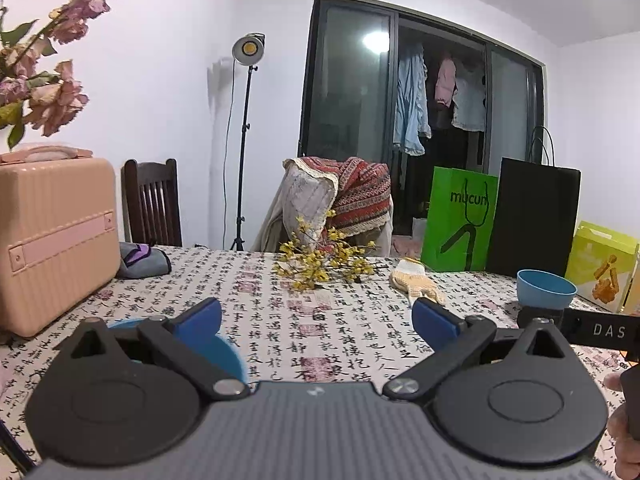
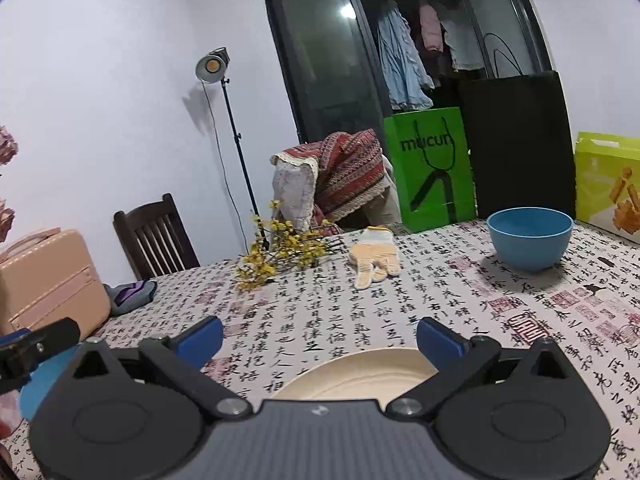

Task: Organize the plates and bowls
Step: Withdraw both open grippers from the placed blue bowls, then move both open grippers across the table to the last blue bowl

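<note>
Left tongs (image 1: 316,320): released, empty, above table (image 1: 280,320); blue plate (image 1: 228,354) under their left finger. Right tongs (image 2: 320,338): released, empty, over near rim of cream plate (image 2: 360,376). Bowl (image 2: 530,238): blue, upright, beyond cream plate to the right, well apart. Glove (image 2: 374,260): left of bowl, beside yellow sprig (image 2: 280,252).

Calligraphy-print tablecloth (image 2: 360,312) across the table. On it: yellow flower sprigs (image 2: 280,254), work glove (image 2: 374,262) just beside them, grey-purple cloth (image 2: 132,296) near a pink suitcase (image 1: 56,240) at left. Along the far edge: green paper bag (image 2: 434,164), black bag (image 2: 520,140) touching it, yellow-green box (image 2: 608,182). Beyond: dark wooden chair (image 2: 154,236), chair draped in patterned fabric (image 2: 340,172), studio lamp (image 2: 214,65) on stand, hanging clothes (image 1: 412,100) behind dark glass doors. Dried pink roses (image 1: 48,60) upper left.
</note>
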Available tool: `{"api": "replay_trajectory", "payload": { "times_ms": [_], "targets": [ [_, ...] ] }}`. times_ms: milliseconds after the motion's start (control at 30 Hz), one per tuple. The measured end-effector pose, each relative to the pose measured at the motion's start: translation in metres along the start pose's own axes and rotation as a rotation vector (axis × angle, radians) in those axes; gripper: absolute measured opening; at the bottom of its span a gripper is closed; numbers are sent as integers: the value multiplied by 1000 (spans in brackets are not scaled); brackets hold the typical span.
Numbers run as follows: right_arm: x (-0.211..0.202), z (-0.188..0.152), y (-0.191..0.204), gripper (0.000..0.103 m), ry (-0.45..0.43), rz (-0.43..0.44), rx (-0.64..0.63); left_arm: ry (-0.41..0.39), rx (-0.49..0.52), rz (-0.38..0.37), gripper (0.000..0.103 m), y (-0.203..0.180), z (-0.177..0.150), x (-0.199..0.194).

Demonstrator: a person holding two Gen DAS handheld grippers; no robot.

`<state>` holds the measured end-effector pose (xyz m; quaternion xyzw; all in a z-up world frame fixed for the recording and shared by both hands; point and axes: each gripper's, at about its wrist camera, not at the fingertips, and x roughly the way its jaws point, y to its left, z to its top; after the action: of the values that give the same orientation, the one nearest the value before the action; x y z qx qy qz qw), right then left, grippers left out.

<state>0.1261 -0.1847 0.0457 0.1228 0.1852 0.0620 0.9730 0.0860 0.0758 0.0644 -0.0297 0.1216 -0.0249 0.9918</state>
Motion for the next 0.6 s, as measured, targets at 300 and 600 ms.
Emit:
{"api": "replay_trajectory", "payload": {
  "times_ms": [300,600],
  "targets": [
    [9,13,-20,103,-7,-4,3,1,56,-12,103,-24,5,10],
    [14,23,-40,103,25,-30,20,35,81,-9,103,-49,18,30]
  ]
}}
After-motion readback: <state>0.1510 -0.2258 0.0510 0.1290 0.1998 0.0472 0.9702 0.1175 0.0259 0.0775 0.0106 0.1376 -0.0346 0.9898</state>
